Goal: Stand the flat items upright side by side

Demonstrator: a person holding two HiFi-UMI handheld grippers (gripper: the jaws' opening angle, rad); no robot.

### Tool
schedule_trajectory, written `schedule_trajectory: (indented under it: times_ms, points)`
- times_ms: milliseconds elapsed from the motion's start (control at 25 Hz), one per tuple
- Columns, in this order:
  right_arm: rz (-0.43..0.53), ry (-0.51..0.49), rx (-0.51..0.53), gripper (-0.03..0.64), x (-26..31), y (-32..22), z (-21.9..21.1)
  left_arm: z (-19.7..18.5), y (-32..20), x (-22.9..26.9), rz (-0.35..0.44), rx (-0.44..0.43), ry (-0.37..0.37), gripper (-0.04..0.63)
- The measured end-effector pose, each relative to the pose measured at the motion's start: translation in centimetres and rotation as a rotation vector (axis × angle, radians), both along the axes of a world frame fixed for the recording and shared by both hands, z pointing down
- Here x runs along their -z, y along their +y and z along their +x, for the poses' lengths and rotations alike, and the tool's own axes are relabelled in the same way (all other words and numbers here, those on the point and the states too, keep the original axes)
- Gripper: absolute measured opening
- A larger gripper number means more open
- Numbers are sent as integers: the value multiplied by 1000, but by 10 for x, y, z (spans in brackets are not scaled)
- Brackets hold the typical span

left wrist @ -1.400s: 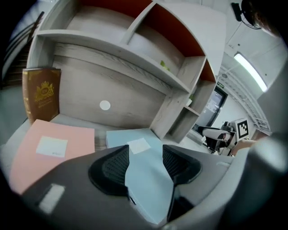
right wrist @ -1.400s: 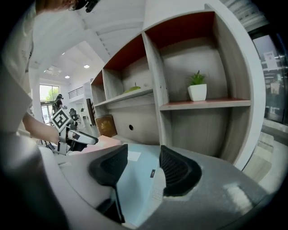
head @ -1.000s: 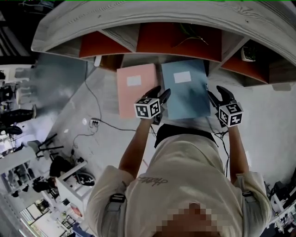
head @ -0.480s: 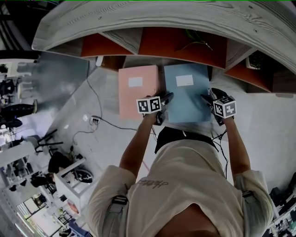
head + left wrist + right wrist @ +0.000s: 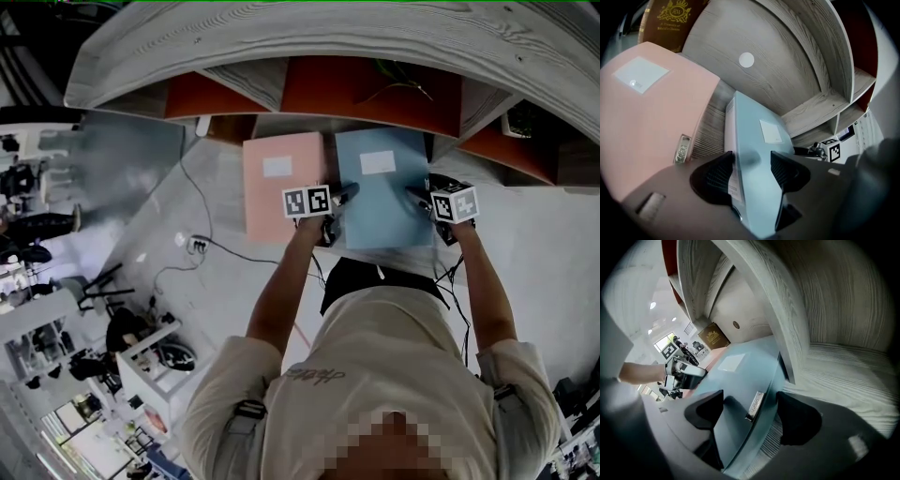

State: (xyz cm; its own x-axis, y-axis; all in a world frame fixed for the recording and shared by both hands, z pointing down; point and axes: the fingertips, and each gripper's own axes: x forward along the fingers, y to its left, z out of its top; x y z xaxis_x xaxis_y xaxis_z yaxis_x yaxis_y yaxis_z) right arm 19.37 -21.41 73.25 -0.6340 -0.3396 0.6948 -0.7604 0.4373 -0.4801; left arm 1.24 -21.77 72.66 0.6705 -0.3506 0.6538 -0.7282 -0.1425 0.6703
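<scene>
On the wooden shelf [image 5: 281, 37], the left gripper [image 5: 750, 164] clamps the blue folder [image 5: 384, 187]; the right gripper [image 5: 750, 411] jaws are opening around it.

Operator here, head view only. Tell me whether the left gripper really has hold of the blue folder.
Observer: Yes. The left gripper view shows the left gripper with its jaws closed on one edge of the blue folder.
Operator: Now report the right gripper.
Observer: The right gripper has its jaws opening. The folder's other edge sits between them, with a gap showing at one pad.
Operator: Name anything by the pink folder that I can't see.
Observer: A brown book with a gold crest shows just past that folder's far edge.
</scene>
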Motion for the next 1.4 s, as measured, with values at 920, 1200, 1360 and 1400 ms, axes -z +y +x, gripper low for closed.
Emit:
schedule_trajectory:
  times_ms: [920,1200,1360,1400]
  points:
    - [155,-48,75,367,36,14,-17,-5,24,37,141,-44,-183,301]
    - [365,12,121,363,76,18,-23,-11,34,75,282,-50,-210,287]
    - [488,50,143,362,94,23,-25,-13,37,100,377,-42,-218,273]
    - [522,65,151,362,99,24,-25,-14,39,105,397,-42,-217,269]
